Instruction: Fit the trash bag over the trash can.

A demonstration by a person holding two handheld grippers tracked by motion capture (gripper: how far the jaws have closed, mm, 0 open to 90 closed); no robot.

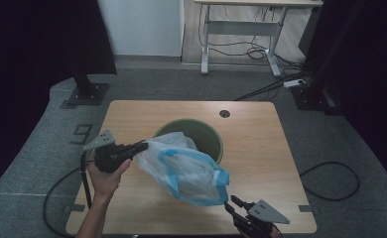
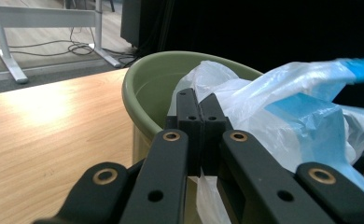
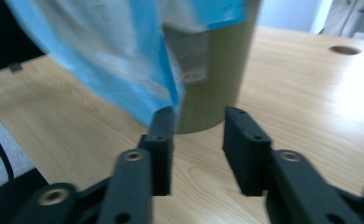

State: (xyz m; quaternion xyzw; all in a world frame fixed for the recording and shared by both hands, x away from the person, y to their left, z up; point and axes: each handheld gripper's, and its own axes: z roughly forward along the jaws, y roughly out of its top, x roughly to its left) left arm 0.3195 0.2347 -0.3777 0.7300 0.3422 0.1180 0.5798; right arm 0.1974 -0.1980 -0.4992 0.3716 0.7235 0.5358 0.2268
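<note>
The left gripper (image 2: pixel 199 105) pinches the plastic bag (image 1: pixel 186 168) over the green bin (image 1: pixel 212 140); the right gripper (image 3: pixel 198 122) gapes empty, a label (image 3: pixel 194 74) showing on the bin's wall.

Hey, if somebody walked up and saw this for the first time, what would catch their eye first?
Most likely the plastic bag, clear with bright blue bands, billowing out from the green bin at the middle of the wooden table. The left tool is shut on the bag's edge beside the bin's rim. The right tool sits at the table's near edge with its jaws apart and nothing between them, just below the bag's blue corner.
</note>
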